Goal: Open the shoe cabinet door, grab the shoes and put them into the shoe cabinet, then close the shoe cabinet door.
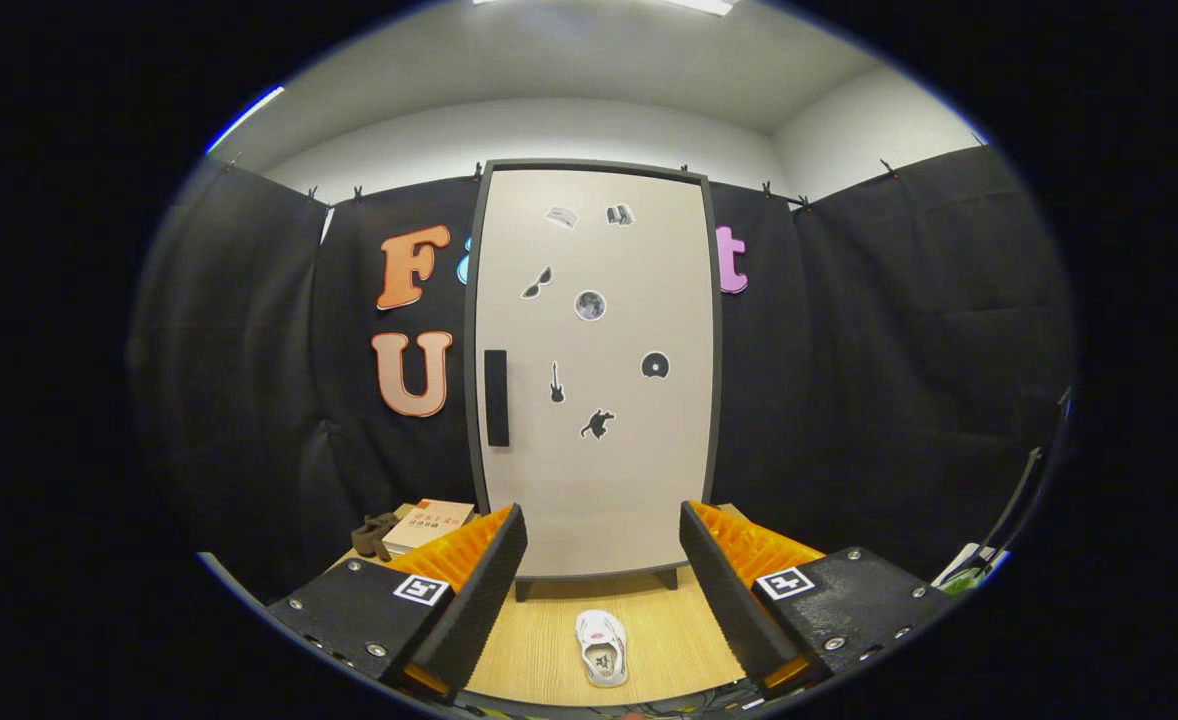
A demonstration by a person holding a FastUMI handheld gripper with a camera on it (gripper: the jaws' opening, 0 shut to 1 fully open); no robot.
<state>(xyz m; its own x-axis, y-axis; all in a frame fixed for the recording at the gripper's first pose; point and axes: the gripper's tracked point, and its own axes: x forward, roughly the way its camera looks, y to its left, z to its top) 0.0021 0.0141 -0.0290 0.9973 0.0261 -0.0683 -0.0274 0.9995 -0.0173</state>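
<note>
The shoe cabinet (599, 480) stands upright on the wooden tabletop straight ahead, its pale door shut and dotted with small stickers. A black vertical handle (496, 398) sits on the door's left side. A small white shoe (602, 647) lies on the wood in front of the cabinet, between my two fingers and toe pointing toward the cabinet. My gripper (602, 535) is open, fingers spread wide, with nothing between them but the shoe on the table below. It hangs back from the cabinet and above the shoe.
A book (427, 525) lies flat on the table left of the cabinet, with a small dark brown object (374, 535) beside it. The wooden table (539, 640) runs under the cabinet. Black cloth walls close in left, right and behind.
</note>
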